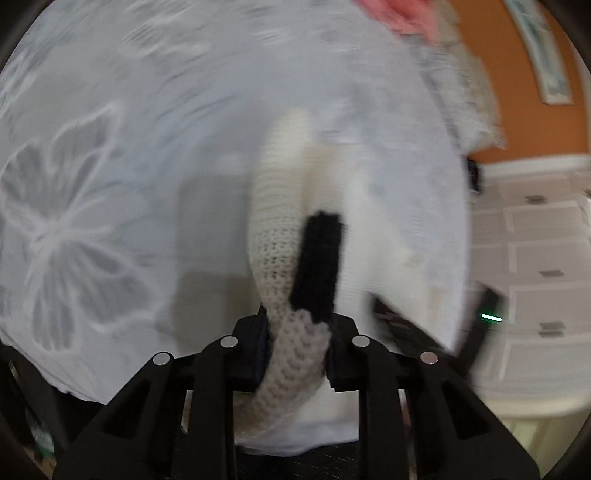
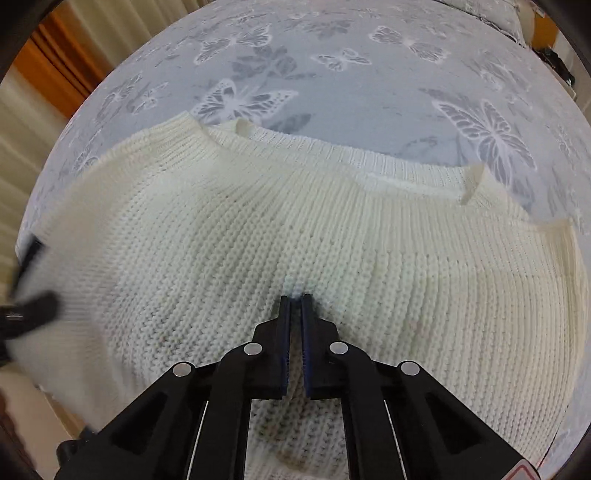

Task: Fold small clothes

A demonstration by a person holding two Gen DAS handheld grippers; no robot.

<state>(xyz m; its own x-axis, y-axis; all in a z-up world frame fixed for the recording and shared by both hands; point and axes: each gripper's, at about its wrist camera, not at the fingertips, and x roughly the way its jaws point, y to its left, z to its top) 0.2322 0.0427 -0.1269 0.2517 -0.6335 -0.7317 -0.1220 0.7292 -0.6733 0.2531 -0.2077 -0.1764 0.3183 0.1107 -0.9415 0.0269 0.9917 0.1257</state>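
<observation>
A cream knit sweater (image 2: pixel 295 229) lies spread on the butterfly-print bedspread (image 2: pixel 332 92), its ribbed hem toward the far side. My right gripper (image 2: pixel 296 297) is shut, its tips pinching a small ridge of the knit near the sweater's middle. My left gripper (image 1: pixel 295 332) is shut on an edge of the same sweater (image 1: pixel 280 206), which rises as a lifted fold between the jaws; the view is blurred. The left gripper also shows at the left edge of the right wrist view (image 2: pixel 26 314), blurred, at the sweater's left edge.
A pink garment (image 1: pixel 399 14) lies at the far side of the bed. The bed edge (image 1: pixel 458 221) drops to a tiled floor (image 1: pixel 535 240) on the right, under an orange wall. Curtains (image 2: pixel 22 129) hang to the left.
</observation>
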